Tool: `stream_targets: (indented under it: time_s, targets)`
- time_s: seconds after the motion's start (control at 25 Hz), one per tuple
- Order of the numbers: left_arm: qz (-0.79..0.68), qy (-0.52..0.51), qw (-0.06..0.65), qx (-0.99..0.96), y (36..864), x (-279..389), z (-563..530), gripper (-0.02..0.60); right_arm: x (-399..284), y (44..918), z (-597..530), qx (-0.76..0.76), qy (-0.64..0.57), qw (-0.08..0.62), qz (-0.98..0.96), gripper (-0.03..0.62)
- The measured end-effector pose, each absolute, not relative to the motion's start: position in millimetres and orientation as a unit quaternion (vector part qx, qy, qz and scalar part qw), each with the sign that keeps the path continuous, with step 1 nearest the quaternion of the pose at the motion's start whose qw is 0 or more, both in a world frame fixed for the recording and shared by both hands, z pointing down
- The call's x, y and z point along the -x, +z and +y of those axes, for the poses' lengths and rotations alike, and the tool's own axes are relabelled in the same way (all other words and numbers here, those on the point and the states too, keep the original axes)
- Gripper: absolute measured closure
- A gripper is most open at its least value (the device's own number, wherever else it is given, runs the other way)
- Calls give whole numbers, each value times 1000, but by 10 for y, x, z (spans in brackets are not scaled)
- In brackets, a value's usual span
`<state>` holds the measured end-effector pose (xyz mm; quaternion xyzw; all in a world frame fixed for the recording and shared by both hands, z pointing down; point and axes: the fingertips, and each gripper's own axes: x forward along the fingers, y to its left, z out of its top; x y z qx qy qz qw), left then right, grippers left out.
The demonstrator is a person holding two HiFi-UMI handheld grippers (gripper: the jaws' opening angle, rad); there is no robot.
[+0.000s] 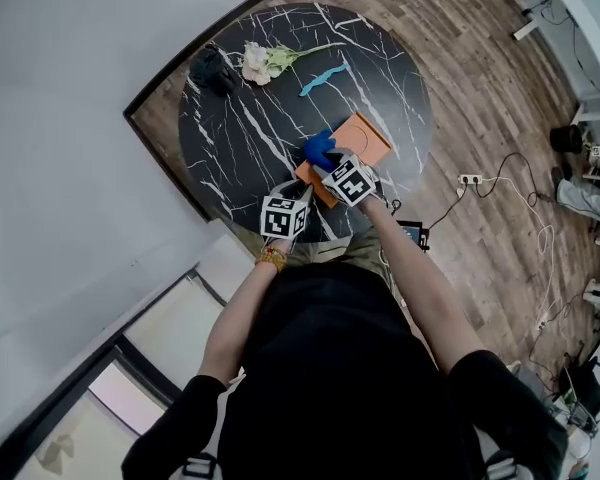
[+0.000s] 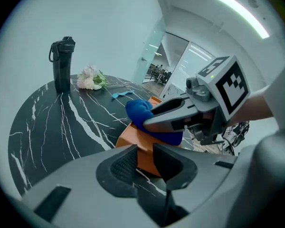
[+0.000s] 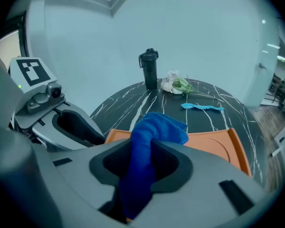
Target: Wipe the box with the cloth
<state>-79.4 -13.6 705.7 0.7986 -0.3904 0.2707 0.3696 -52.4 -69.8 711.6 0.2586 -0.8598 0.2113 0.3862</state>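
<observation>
A flat orange box [image 1: 365, 138] lies near the front edge of the round black marble table [image 1: 240, 128]. My left gripper [image 2: 145, 158] is shut on the box's [image 2: 133, 137] near corner. It also shows in the head view as the left gripper [image 1: 298, 190] and in the right gripper view as the left gripper [image 3: 90, 136]. My right gripper [image 3: 147, 163] is shut on a bunched blue cloth [image 3: 154, 132]. It holds the cloth [image 1: 320, 148] over the box's left part. In the left gripper view the right gripper [image 2: 149, 120] presses the cloth [image 2: 140, 110] onto the box top.
At the table's far side stand a black bottle [image 1: 212, 68], a bunch of pale flowers [image 1: 265, 60] and a small light-blue strip [image 1: 323, 76]. A wall runs along the left. On the wooden floor to the right lie cables and a power strip [image 1: 470, 180].
</observation>
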Motion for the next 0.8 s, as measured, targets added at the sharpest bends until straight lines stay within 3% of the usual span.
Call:
stream_targets:
  time_s: [0.52,0.64,0.8]
  targets:
    - [-372,274,367,-808,7066,786,-104,474,691,6918,-455,-169,270,310,-896,480]
    - [-364,273,370,-810,7061,778,-88,471,286,6730,-795,-250,193,296,-902,480]
    - [-358,277,369,-812,7058,759,-63,471,-489,6796,-1239,-334,132,360,-861,480]
